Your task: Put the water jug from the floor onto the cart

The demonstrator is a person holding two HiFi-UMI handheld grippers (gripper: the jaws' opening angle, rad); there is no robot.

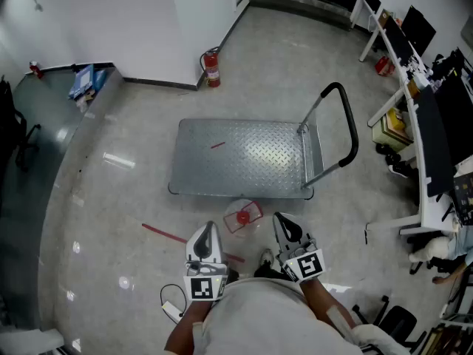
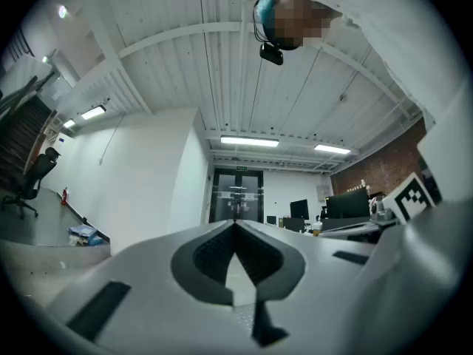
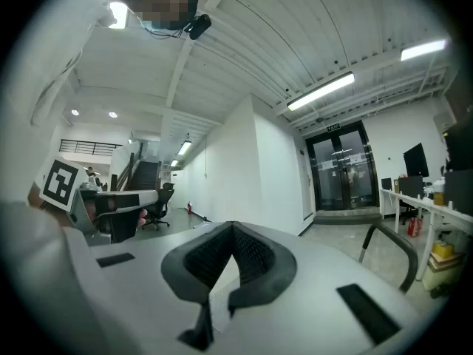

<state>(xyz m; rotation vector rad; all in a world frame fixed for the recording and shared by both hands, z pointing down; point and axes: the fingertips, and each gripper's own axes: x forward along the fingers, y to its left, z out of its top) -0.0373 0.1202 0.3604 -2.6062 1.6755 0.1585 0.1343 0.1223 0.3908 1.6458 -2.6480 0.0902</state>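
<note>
Since the left gripper (image 1: 208, 229) and right gripper (image 1: 281, 219) are clenched on nothing, they must open first, or the smooth jug (image 1: 242, 217) at lower middle may tip.

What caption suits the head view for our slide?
Left gripper and right gripper, both shut, hover over the water jug on the floor beside the cart.

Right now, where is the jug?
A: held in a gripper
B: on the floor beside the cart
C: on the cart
B: the jug sits on the floor by the cart's near edge, not on its deck.
</note>
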